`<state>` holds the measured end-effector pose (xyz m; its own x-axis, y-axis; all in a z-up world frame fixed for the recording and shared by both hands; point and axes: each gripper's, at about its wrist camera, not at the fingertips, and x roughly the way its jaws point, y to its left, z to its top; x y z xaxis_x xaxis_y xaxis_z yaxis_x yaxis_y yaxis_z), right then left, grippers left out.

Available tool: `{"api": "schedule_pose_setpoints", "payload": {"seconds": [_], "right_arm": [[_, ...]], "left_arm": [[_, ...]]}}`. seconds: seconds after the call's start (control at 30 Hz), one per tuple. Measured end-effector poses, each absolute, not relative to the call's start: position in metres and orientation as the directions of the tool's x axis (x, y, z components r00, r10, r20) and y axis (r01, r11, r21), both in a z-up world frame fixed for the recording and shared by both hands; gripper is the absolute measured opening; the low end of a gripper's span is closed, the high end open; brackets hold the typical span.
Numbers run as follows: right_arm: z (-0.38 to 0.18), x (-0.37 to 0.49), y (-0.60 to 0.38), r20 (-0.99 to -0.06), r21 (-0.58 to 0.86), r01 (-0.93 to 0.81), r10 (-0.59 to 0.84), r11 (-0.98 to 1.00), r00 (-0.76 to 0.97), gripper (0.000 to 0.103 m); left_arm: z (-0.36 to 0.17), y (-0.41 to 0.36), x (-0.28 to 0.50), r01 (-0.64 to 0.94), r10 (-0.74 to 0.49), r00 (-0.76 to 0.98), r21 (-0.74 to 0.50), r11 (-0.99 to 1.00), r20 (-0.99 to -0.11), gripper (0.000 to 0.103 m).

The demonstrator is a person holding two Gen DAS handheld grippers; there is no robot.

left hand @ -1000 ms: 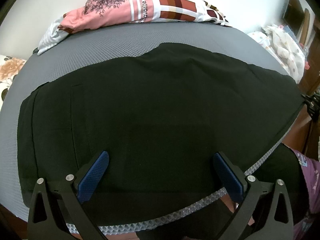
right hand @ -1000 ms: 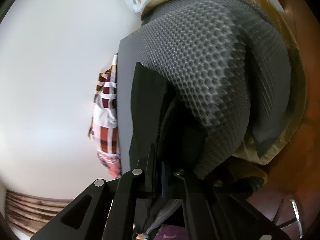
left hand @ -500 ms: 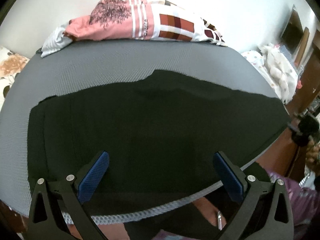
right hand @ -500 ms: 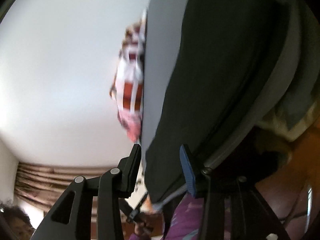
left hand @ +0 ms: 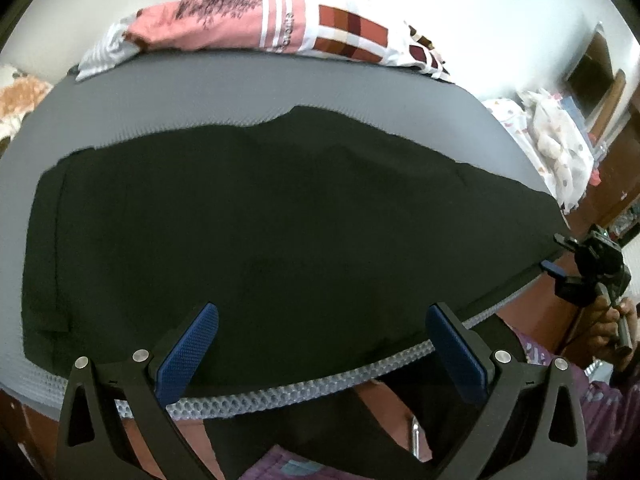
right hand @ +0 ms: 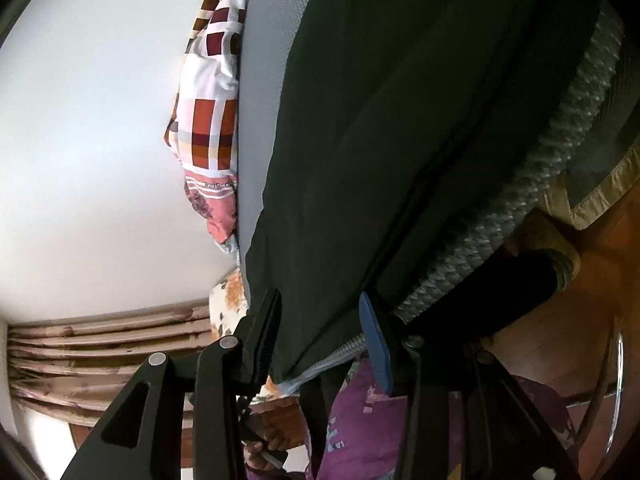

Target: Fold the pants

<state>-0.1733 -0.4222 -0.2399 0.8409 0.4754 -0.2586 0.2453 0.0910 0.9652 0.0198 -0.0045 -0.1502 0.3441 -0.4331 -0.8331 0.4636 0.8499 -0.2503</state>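
Black fabric pants [left hand: 280,232] lie spread lengthwise across grey mesh mattress [left hand: 260,92]; cross-folds apparently remain. Left gripper [left hand: 320,344] wide open, empty; right gripper [right hand: 320,328] parted, astride the pants' edge.

Black pants [left hand: 280,216], plain, on a grey mattress cover [left hand: 256,92] with a honeycomb weave. Pink garment [left hand: 216,20] with a dark tree print and white stripes, beside white cloth [left hand: 352,36] checked in rust, maroon and cream. Blue textured pads on black claws: left claw [left hand: 320,354], right claw [right hand: 320,336]. Purple patterned clothing [right hand: 360,436]. White wall [right hand: 92,120].
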Motion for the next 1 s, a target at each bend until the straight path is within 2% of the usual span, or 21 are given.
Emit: {"api": "schedule_pose_setpoints", "payload": {"seconds": [0.07, 0.17, 0.27, 0.3, 0.33, 0.37, 0.4, 0.6, 0.7, 0.77, 1.0], "right_arm": [[-0.241, -0.172, -0.418, -0.237, 0.970, 0.236, 0.455, 0.060, 0.858, 0.045], [-0.244, -0.165, -0.408, -0.202, 0.976, 0.215, 0.468, 0.025, 0.861, 0.045], [-0.239, -0.155, -0.399, -0.213, 0.976, 0.208, 0.479, 0.064, 0.852, 0.043], [-0.236, -0.153, -0.398, -0.228, 0.973, 0.209, 0.468, 0.094, 0.854, 0.038], [-0.232, -0.150, -0.396, -0.266, 0.964, 0.223, 0.455, 0.146, 0.850, 0.015], [-0.230, -0.147, -0.394, -0.319, 0.946, 0.252, 0.456, 0.203, 0.831, 0.007], [-0.231, -0.144, -0.393, -0.342, 0.938, 0.269, 0.463, 0.217, 0.818, 0.007], [-0.217, -0.156, -0.389, -0.307, 0.950, 0.232, 0.485, 0.211, 0.819, 0.006], [-0.230, -0.159, -0.388, -0.367, 0.929, 0.284, 0.496, 0.237, 0.787, 0.004], [-0.244, -0.159, -0.391, -0.327, 0.945, 0.285, 0.515, 0.161, 0.792, 0.002], [-0.223, -0.157, -0.391, -0.338, 0.940, 0.252, 0.512, 0.232, 0.790, 0.003]], "left_arm": [[-0.156, -0.002, 0.023, 0.444, -0.425, 0.329, -0.259, 0.858, -0.843, 0.103], [-0.162, 0.003, 0.028, 0.412, -0.433, 0.306, -0.292, 0.863, -0.848, 0.103], [-0.162, 0.005, 0.029, 0.405, -0.441, 0.311, -0.302, 0.863, -0.842, 0.103], [-0.162, 0.005, 0.029, 0.409, -0.435, 0.317, -0.292, 0.865, -0.843, 0.103], [-0.162, 0.004, 0.028, 0.412, -0.426, 0.322, -0.281, 0.867, -0.845, 0.103], [-0.162, 0.004, 0.027, 0.414, -0.415, 0.326, -0.266, 0.870, -0.849, 0.103], [-0.163, 0.003, 0.026, 0.416, -0.401, 0.329, -0.250, 0.874, -0.855, 0.103], [-0.167, 0.010, 0.030, 0.396, -0.376, 0.332, -0.234, 0.888, -0.865, 0.103], [-0.169, 0.010, 0.032, 0.393, -0.372, 0.329, -0.232, 0.890, -0.868, 0.103], [-0.170, 0.008, 0.030, 0.406, -0.362, 0.331, -0.215, 0.888, -0.871, 0.103], [-0.175, -0.002, 0.027, 0.443, -0.305, 0.348, -0.131, 0.887, -0.886, 0.103]]}}
